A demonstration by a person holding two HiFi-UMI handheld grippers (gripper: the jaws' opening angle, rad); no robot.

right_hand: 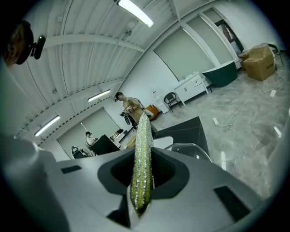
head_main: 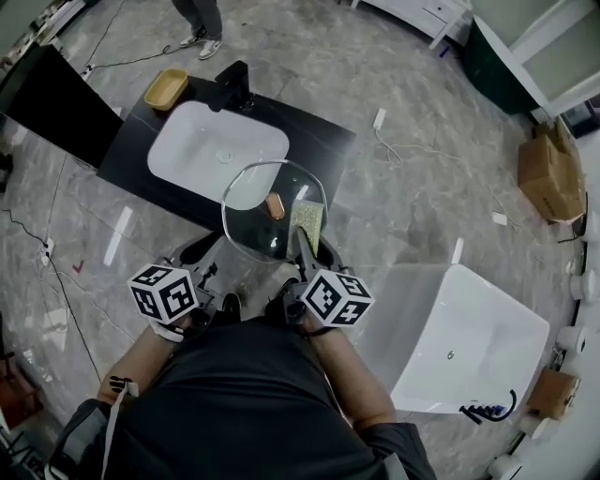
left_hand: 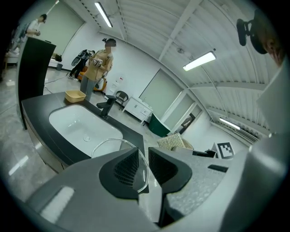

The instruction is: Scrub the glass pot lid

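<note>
The round glass pot lid (head_main: 258,211) with a brown knob (head_main: 275,205) is held up in the air in front of the black counter. My left gripper (head_main: 217,251) is shut on its near left rim; in the left gripper view the thin glass edge (left_hand: 118,141) runs between the jaws of that gripper (left_hand: 144,165). My right gripper (head_main: 305,251) is shut on a green-yellow sponge (head_main: 307,218), which lies against the lid's right part. In the right gripper view the sponge (right_hand: 142,154) stands edge-on between the jaws of the gripper (right_hand: 142,181), with the lid (right_hand: 190,149) just beyond it.
Beyond the lid is a white basin (head_main: 217,141) set in a black counter (head_main: 323,141), with a black tap (head_main: 234,84) and a yellow dish (head_main: 166,87). A white bathtub (head_main: 450,337) stands at the right, a cardboard box (head_main: 548,169) farther right. A person (head_main: 202,23) stands behind the counter.
</note>
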